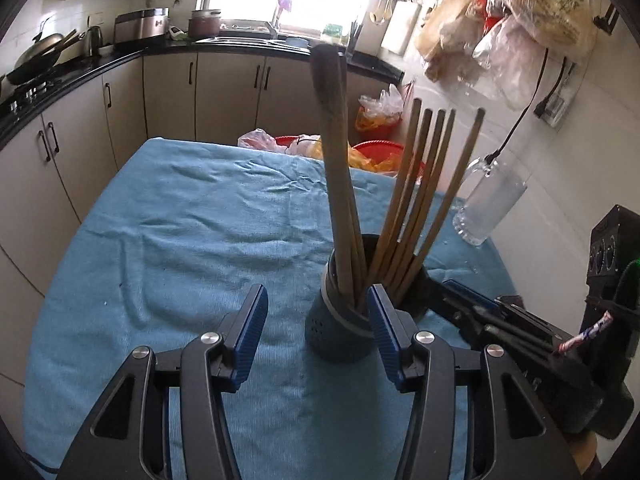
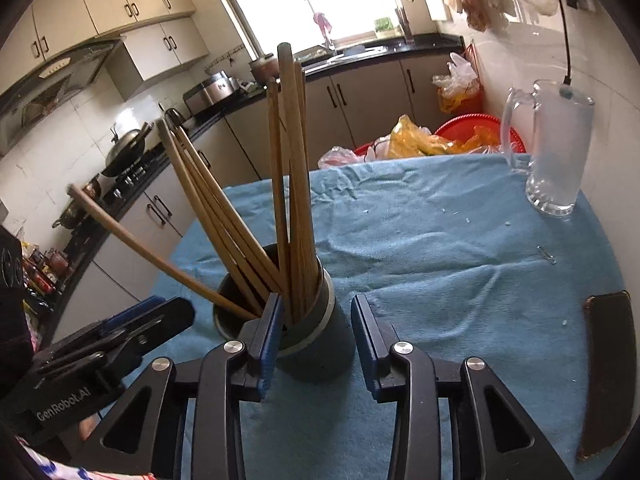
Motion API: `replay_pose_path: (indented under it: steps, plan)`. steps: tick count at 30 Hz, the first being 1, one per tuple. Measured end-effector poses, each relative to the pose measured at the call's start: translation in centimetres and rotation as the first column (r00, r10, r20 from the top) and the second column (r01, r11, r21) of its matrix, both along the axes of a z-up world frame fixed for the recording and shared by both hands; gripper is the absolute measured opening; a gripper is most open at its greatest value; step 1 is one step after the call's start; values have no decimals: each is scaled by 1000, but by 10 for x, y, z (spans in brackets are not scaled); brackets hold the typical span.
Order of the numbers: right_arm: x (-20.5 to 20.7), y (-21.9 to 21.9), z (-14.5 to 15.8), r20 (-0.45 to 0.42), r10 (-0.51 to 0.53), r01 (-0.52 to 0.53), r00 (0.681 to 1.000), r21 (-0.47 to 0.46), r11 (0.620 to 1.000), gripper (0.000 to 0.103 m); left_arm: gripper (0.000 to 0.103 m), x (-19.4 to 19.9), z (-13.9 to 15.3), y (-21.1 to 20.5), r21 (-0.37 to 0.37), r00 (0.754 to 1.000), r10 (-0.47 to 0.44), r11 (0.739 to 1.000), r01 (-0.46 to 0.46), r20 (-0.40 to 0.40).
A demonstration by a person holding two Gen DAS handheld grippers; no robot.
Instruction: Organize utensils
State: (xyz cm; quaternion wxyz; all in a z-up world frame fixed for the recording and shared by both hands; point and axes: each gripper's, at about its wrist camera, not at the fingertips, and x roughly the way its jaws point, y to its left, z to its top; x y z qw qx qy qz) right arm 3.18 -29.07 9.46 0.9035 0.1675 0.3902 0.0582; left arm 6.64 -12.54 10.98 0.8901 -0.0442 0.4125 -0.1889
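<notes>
A dark grey utensil holder (image 1: 336,332) (image 2: 316,352) stands upright on the blue cloth (image 1: 180,240) (image 2: 440,260). Several wooden chopsticks (image 1: 420,200) (image 2: 216,216) fan out of it, beside a thicker wooden handle (image 1: 334,140) (image 2: 290,152). My left gripper (image 1: 318,320) is open just in front of the holder, its right pad close by the holder's side and its left pad well apart. My right gripper (image 2: 318,336) is open too, low in front of the holder, with nothing pressed between its pads. Each gripper shows in the other's view, the right gripper (image 1: 460,300) and the left gripper (image 2: 132,320) flanking the holder.
A glass mug (image 1: 488,204) (image 2: 560,152) stands at the far right of the table near the wall. A flat dark object (image 2: 608,372) lies at the table's right edge. Red basins with plastic bags (image 1: 376,152) (image 2: 472,132) sit behind the table. Kitchen cabinets run along the left.
</notes>
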Motion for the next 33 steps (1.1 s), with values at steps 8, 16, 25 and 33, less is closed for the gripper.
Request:
replay_pose_path:
  steps: [8, 16, 25, 33]
  plan:
    - [20, -7, -15, -53, -5, 9, 999, 78, 997, 27, 34, 27, -19, -10, -4, 995, -20, 1000, 20, -98]
    - [19, -3, -3, -58, -12, 17, 998, 78, 997, 14, 13, 29, -20, -14, -27, 992, -20, 999, 17, -122]
    - [5, -2, 2, -60, -12, 16, 998, 68, 998, 12, 10, 18, -18, -14, -43, 989, -19, 999, 13, -145]
    - [-13, -2, -3, -42, -10, 11, 999, 40, 999, 12, 10, -1, -16, -18, -3, 992, -31, 1000, 31, -122]
